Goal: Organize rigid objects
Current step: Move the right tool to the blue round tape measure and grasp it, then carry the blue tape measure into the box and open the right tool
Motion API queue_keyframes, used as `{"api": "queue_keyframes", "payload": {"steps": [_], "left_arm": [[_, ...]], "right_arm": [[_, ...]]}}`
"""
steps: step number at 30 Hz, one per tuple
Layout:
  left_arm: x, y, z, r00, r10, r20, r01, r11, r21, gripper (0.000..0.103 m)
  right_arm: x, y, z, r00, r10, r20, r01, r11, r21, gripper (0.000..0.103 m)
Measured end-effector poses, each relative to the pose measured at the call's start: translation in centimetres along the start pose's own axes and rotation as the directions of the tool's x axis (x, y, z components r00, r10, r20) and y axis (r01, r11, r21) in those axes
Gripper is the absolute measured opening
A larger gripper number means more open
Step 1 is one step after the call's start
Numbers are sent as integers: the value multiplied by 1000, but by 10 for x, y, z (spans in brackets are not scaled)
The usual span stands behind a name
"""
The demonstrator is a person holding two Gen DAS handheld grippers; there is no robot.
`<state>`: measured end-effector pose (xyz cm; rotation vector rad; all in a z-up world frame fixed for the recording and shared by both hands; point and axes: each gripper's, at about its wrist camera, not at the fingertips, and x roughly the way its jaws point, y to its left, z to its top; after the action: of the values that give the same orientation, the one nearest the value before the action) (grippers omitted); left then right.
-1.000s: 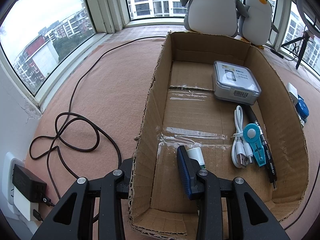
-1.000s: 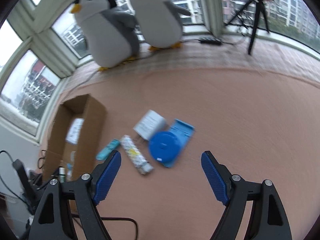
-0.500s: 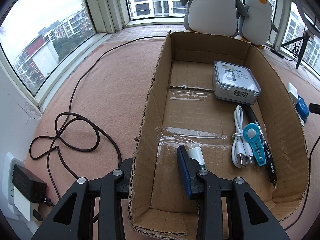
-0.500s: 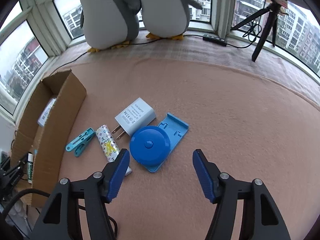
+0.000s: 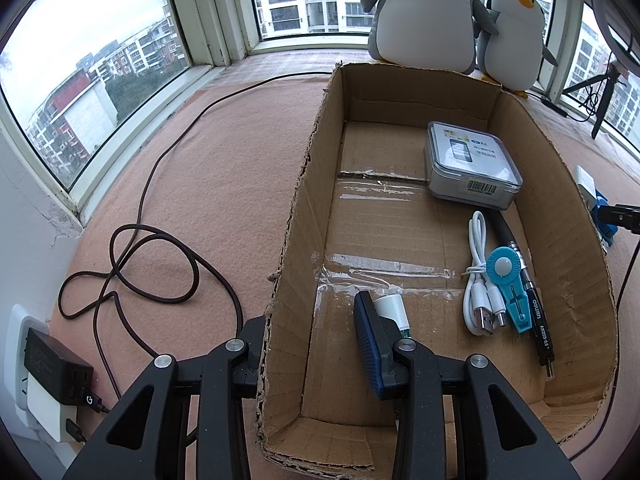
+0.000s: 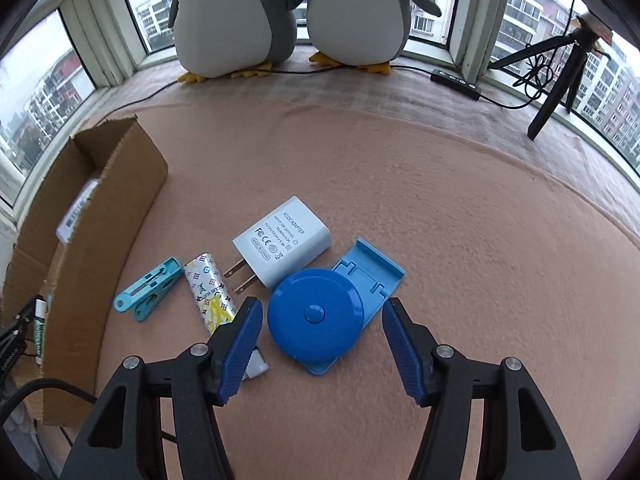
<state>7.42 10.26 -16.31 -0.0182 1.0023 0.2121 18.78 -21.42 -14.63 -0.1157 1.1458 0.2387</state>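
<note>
On the pink carpet lie a round blue tape measure (image 6: pixel 316 316) on a light-blue holder (image 6: pixel 372 268), a white plug adapter (image 6: pixel 284 240), a patterned tube (image 6: pixel 208 292) and a teal clip (image 6: pixel 148 288). My right gripper (image 6: pixel 320 306) hangs over the tape measure with its jaws closing; both pads stand clear of it. The cardboard box (image 5: pixel 560 220) holds a clear case (image 5: pixel 472 164), a white cable (image 5: pixel 480 280), a teal clip (image 5: pixel 508 284), a black pen (image 5: pixel 536 320) and a white tube (image 5: pixel 394 308). My left gripper (image 5: pixel 308 316) is shut across the box's left wall.
Two plush penguins (image 6: pixel 240 20) sit at the window. A black tripod (image 6: pixel 560 76) and a power strip (image 6: pixel 456 80) are at the back right. A dark cable (image 5: pixel 160 264) loops left of the box, near a wall charger (image 5: pixel 52 372).
My right gripper came down and closer to the loose items and its jaws narrowed; the tape measure now lies between them. The left gripper and the box stayed put.
</note>
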Motion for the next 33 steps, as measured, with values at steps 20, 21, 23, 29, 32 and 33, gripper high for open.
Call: {"api": "queue_keyframes", "payload": {"steps": [20,21,23,29,32,33], "left_arm": [[0,-1,0,1000,1,0,-1,1000,0,37],[0,-1,0,1000,1,0,-1,1000,-1,37],[0,-1,0,1000,1,0,-1,1000,0,37],[0,-1,0,1000,2,1,-2,1000,0,37],[0,-1,0,1000,1,0,-1,1000,0,37],[0,-1,0,1000,1,1,-1,1000,0,37]], "right_arm": [[-7,-18,-19,1000,-11,-22,12,1000,19,46],[-9,-21,-22,1000,-9,-20,10,999,31,46],[-11,-27,-25,1000,-10,-16,10,999,49,46],[-19,-40,-35,1000,-8,-3,9,996,92,46],[-21,-44,-39,1000,-10,-2,10,995,101,46],[-22,-45,-40,1000,-7,0,7,994,105,46]]}}
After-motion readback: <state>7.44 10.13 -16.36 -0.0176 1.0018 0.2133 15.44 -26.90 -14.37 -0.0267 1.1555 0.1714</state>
